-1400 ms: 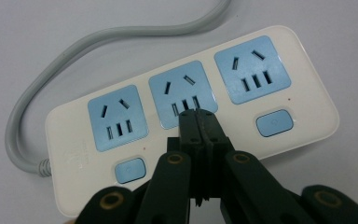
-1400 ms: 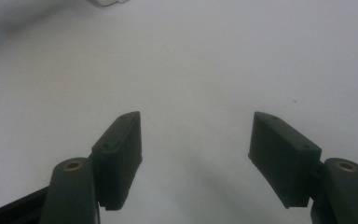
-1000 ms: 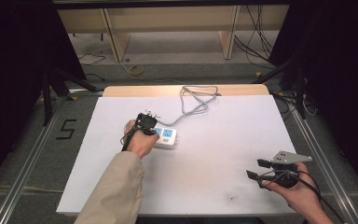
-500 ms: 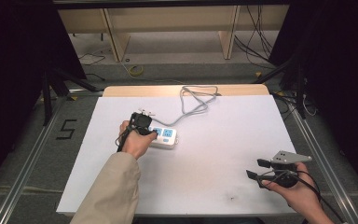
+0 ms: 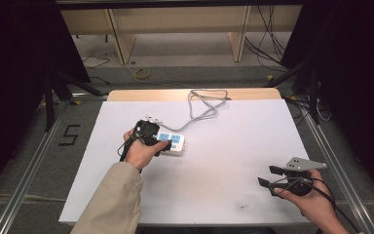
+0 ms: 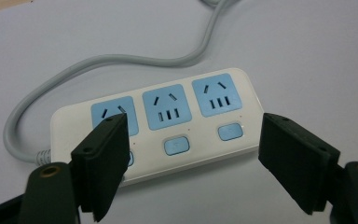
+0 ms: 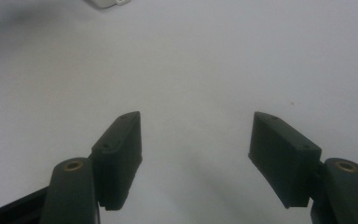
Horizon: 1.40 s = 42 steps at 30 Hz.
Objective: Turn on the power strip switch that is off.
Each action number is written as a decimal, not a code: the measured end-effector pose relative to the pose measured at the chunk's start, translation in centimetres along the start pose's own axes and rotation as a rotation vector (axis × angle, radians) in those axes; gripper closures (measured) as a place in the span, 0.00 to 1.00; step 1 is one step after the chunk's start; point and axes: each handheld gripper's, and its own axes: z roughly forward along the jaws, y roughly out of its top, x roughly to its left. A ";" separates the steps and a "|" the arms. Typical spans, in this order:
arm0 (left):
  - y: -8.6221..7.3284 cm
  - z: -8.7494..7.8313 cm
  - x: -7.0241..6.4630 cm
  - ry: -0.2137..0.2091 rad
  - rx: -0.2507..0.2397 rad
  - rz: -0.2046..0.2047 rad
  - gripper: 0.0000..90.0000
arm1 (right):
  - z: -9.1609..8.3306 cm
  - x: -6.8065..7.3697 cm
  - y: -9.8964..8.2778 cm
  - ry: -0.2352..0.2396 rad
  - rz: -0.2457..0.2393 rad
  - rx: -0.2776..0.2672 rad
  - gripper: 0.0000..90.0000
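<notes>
White paper covers the table (image 5: pixel 224 161) in the high view, dark curtains around it. On it the power strip (image 5: pixel 173 143) lies left of centre, with the left gripper (image 5: pixel 148 134) just over its end. The right gripper (image 5: pixel 272 176) hovers near the front edge.

From the left gripper view, the jaws stand wide apart above the strip (image 6: pixel 163 126); I think they should straddle its short sides squarely before closing. One switch is hidden behind a jaw.

From the right gripper view, the jaws are spread over bare paper, grasping nothing.
</notes>
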 end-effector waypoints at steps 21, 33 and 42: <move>-2.3 -2.9 -1.2 -0.047 -0.137 0.074 0.20 | -0.1 -0.2 0.1 -0.005 -0.001 -0.008 0.38; -4.0 -3.8 -0.7 -0.037 -0.150 0.080 0.19 | -0.1 -0.3 0.2 -0.007 0.000 -0.012 0.38; -5.4 -4.7 -0.7 -0.041 -0.165 0.104 0.19 | -0.2 -0.4 0.2 -0.010 0.002 -0.014 0.38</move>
